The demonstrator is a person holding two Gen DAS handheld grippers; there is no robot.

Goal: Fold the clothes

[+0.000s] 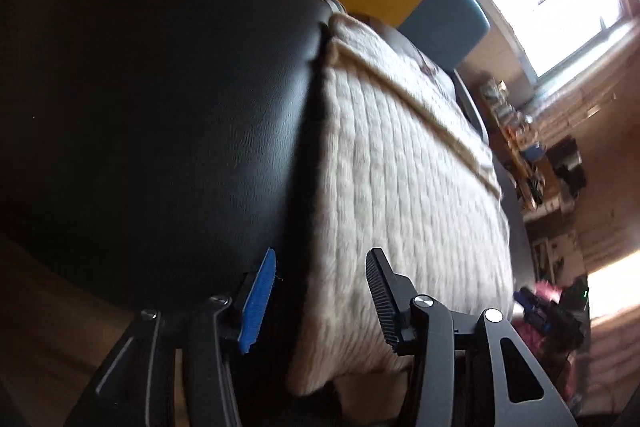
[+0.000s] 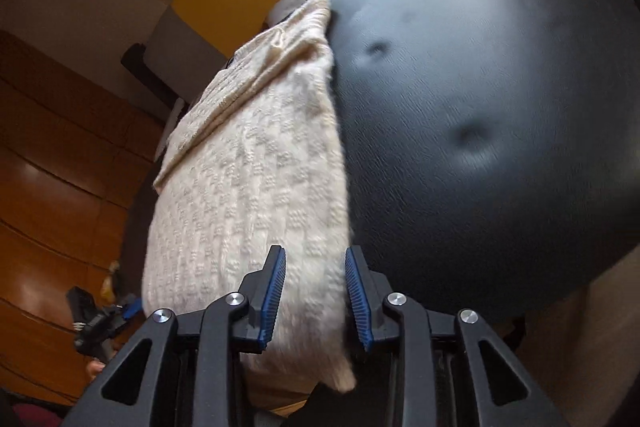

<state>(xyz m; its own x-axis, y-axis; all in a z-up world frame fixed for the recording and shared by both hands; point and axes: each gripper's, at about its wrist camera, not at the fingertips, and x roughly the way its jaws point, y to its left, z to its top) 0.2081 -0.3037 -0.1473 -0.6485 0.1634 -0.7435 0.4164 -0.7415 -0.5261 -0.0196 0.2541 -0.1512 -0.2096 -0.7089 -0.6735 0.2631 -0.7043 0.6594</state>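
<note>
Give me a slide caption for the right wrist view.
Right claw straddling the edge of a cream knit sweater lying on a black padded seat.

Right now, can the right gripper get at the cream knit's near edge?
Probably yes: the right gripper stands open with the cream knit already running between its fingers, beside the black cushion, nothing blocking it.

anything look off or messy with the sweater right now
The cream knit sweater is folded but lies at the very edge of the black padded seat, its near corner hanging over the front. The leather has a few dimples, which look like tufting rather than damage. Nothing is spilled.
</note>
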